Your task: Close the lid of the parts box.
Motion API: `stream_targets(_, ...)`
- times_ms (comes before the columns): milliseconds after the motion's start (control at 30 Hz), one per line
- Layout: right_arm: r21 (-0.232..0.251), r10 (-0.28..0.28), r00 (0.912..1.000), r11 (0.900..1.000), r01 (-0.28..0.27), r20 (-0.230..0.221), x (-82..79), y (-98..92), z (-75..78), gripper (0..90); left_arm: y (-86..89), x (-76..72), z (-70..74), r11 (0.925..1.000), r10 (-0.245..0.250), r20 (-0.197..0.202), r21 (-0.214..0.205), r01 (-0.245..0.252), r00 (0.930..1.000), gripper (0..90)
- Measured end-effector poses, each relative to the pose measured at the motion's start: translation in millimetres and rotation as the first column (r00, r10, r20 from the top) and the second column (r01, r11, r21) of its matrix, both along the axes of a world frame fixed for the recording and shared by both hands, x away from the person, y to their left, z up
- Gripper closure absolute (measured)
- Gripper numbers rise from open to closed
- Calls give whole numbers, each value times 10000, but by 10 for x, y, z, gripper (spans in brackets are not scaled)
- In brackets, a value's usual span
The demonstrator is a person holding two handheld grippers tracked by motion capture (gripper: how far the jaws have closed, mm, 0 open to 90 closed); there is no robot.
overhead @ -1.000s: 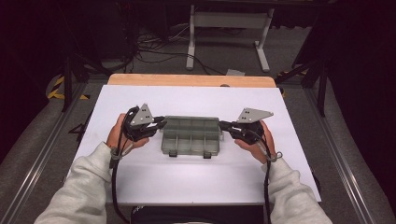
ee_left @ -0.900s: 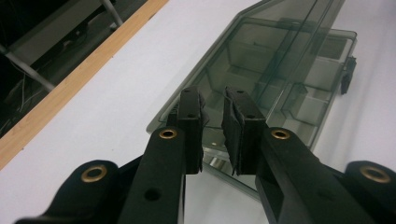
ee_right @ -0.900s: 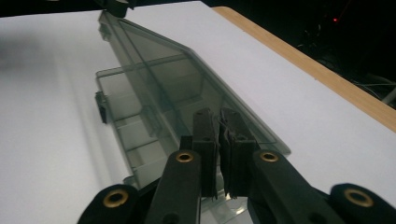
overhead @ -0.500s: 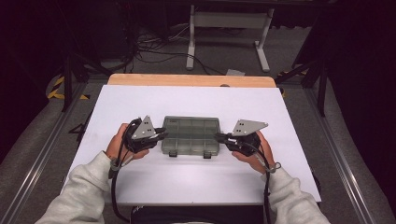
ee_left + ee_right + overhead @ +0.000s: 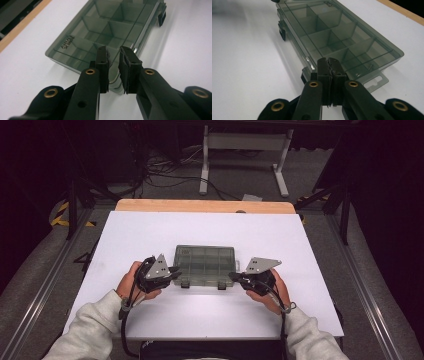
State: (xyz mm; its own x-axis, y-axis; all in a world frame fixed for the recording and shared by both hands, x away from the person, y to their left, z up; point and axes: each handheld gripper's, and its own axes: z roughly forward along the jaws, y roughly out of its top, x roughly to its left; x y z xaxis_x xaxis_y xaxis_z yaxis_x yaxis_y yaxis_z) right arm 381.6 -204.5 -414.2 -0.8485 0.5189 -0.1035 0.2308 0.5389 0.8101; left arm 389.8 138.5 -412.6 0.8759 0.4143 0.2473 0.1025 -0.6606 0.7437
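Sleeves [image 5: 95, 325] reach in from the near edge of the white table [image 5: 150, 230], each hand holding a claw against one end of a smoky plastic compartment box [image 5: 205, 265] lying flat at mid-table. The left claw [image 5: 172, 273] stands slightly apart at the box's end; the right claw [image 5: 234, 277] is pressed together, a thin tab of the box pinched between its pads. Beyond runs a wooden strip [image 5: 205, 206].

white table [image 5: 150, 230], wooden edge [image 5: 200, 205], perhaps cables [image 5: 165, 167]
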Motion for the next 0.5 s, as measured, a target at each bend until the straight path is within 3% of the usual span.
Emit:
stream_targets(300,-66,-171,9998,9998,170,-134,-7,1,-85,893,-12,-6,-110,10000,33,-211,-51,-34,9998,816)
stream_targets(367,-31,-176,9998,9998,176,-122,-11,-1,-90,893,2,16,-149,9993,192,-348,-316,-203,9992,839)
stream_targets(500,-32,-271,9996,9996,271,-12,-19,2,-99,900,21,33,-163,9987,235,-445,-449,-255,9987,862)
